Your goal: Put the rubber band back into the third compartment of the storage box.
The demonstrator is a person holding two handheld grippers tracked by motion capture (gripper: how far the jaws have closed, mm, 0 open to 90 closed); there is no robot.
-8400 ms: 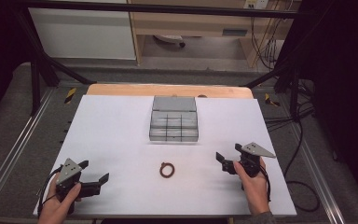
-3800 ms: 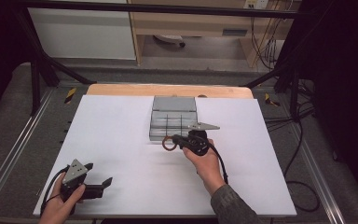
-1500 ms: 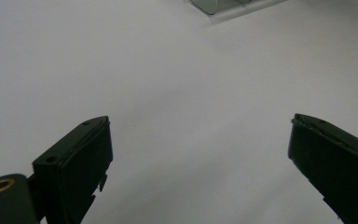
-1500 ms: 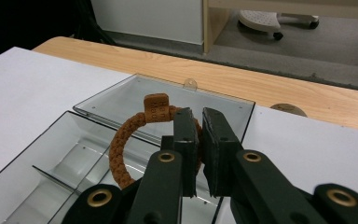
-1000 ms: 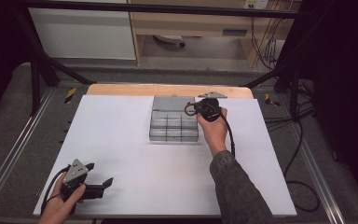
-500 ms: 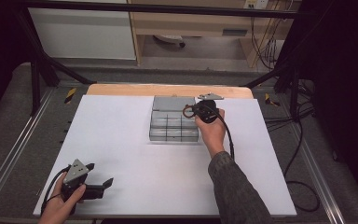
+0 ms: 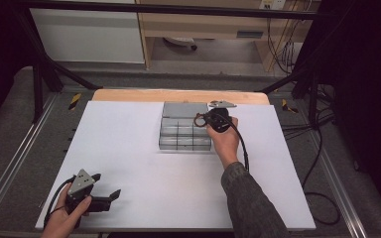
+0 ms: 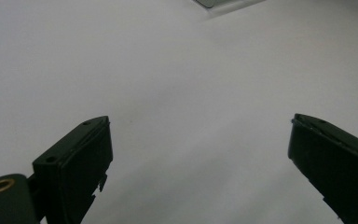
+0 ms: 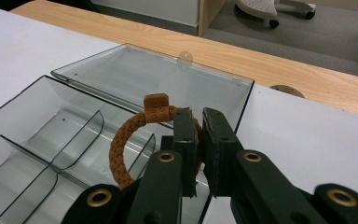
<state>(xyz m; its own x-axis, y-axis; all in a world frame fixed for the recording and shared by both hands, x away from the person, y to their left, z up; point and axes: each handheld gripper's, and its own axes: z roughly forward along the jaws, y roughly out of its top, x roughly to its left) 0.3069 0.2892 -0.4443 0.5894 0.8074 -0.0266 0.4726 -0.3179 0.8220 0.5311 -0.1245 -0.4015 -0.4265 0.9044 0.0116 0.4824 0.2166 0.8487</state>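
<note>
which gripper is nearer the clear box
Right. The right gripper hangs over the box near its far right corner, holding a brown ring. The left gripper sits far off at the near left.

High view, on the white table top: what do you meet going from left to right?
Left gripper in the person's hand, near the front edge → clear compartment box with its lid open → brown braided ring → right gripper holding that ring.
</note>
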